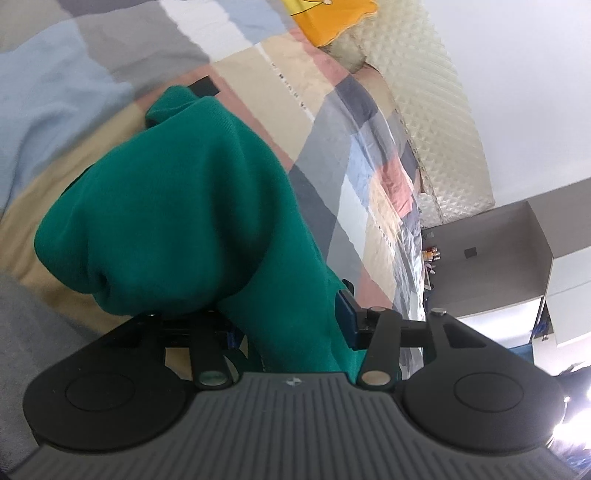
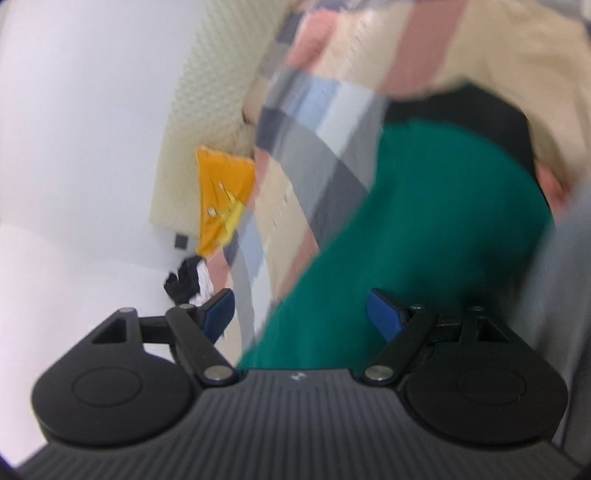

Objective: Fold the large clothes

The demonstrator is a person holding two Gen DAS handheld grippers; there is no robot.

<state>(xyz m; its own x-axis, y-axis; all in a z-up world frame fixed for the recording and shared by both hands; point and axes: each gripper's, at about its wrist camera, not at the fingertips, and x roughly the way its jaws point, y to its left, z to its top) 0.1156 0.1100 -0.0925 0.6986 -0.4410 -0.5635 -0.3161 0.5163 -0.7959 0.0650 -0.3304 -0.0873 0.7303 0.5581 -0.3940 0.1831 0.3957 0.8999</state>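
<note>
My left gripper point(image 1: 291, 317) is clenched on the bunched green knit garment point(image 1: 177, 206), which stretches ahead over the patchwork bedspread point(image 1: 332, 122); my right gripper point(image 2: 303, 314) gapes, cloth lying loosely between its fingers.

One green garment point(image 1: 173, 206) fills the centre of the left wrist view. One patchwork bedspread point(image 1: 332, 122) runs toward one o'clock, with one orange cushion point(image 1: 328, 18) at twelve o'clock and one cream quilted headboard point(image 1: 436, 110) at two o'clock. Two grippers: left gripper point(image 1: 288, 325), right gripper point(image 2: 301, 314).
</note>
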